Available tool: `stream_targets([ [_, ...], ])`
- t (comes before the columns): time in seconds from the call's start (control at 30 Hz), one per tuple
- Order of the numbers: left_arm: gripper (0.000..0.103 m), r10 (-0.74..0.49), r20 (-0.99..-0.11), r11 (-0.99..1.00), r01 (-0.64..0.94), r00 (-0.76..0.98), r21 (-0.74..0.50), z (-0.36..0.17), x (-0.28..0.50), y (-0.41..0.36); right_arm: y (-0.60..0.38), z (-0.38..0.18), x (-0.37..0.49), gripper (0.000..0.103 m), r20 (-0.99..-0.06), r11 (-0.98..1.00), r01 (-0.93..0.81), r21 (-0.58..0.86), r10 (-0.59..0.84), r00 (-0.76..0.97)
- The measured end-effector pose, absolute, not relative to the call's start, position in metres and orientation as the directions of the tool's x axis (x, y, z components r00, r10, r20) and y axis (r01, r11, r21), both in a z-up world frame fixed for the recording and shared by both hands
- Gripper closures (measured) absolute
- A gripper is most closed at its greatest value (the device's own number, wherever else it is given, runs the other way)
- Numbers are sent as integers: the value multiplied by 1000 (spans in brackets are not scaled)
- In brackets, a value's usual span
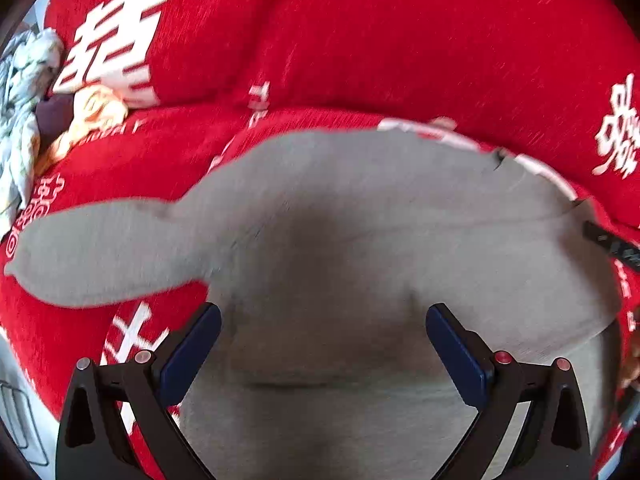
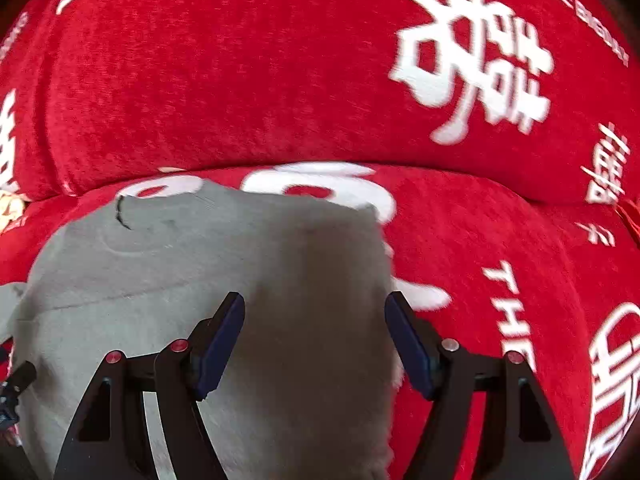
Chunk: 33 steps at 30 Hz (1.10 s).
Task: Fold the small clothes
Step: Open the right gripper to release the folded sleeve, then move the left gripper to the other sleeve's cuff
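Observation:
A small grey long-sleeved top lies flat on a red sofa seat. One sleeve stretches out to the left in the left wrist view. My left gripper hangs open over the garment's lower body, nothing between its blue pads. In the right wrist view the same grey top shows its neckline at the upper left and its right edge folded in, with a fuzzy pale lining along that edge. My right gripper stands open above that right edge, not touching the cloth.
The red sofa cover with white characters rises into a backrest behind the garment. A heap of other small clothes, white-patterned and orange, lies at the far left. The other gripper's black tip shows at the right edge.

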<state>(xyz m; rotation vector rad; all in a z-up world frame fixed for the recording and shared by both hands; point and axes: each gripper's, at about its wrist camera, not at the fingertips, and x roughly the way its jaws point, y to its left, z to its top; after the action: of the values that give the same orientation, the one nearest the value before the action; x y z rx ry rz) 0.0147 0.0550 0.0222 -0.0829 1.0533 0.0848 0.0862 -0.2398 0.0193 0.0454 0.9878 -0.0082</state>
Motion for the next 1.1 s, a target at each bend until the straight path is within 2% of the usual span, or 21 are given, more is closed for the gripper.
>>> stream_targets([
  [0.1, 0, 29, -874, 997, -81, 486, -12, 17, 26, 45, -239, -1, 106, 27, -881, 998, 29, 54, 34, 471],
  [0.2, 0, 55, -904, 996, -86, 423, 20, -6, 34, 47, -236, -4, 117, 27, -883, 998, 60, 11, -18, 469],
  [0.23, 0, 33, -897, 996, -85, 441, -6, -7, 32, 51, -232, -1, 119, 27, -886, 997, 78, -17, -51, 462],
  [0.47, 0, 70, -892, 989, -149, 446, 3, 4, 39, 66, -170, 33, 87, 27, -791, 994, 4, -106, -87, 605],
  [0.57, 0, 108, -898, 988, -142, 426, 51, -4, 43, 64, -177, 34, 85, 27, -796, 998, 32, -51, -60, 602],
  [0.7, 0, 80, -893, 987, -159, 443, 9, -9, 38, 70, -206, 17, 98, 27, -838, 992, 84, 89, 29, 545],
  [0.83, 0, 103, -882, 988, -150, 459, 37, -10, 35, 66, -237, -5, 124, 27, -859, 974, 161, 158, 55, 510],
  [1.03, 0, 96, -890, 987, -159, 446, 26, -11, 38, 68, -229, -8, 155, 12, -892, 991, 67, 120, 78, 446],
  [1.1, 0, 105, -886, 987, -154, 452, 38, -10, 36, 66, -226, -7, 154, 12, -901, 993, 54, 104, 70, 429],
])
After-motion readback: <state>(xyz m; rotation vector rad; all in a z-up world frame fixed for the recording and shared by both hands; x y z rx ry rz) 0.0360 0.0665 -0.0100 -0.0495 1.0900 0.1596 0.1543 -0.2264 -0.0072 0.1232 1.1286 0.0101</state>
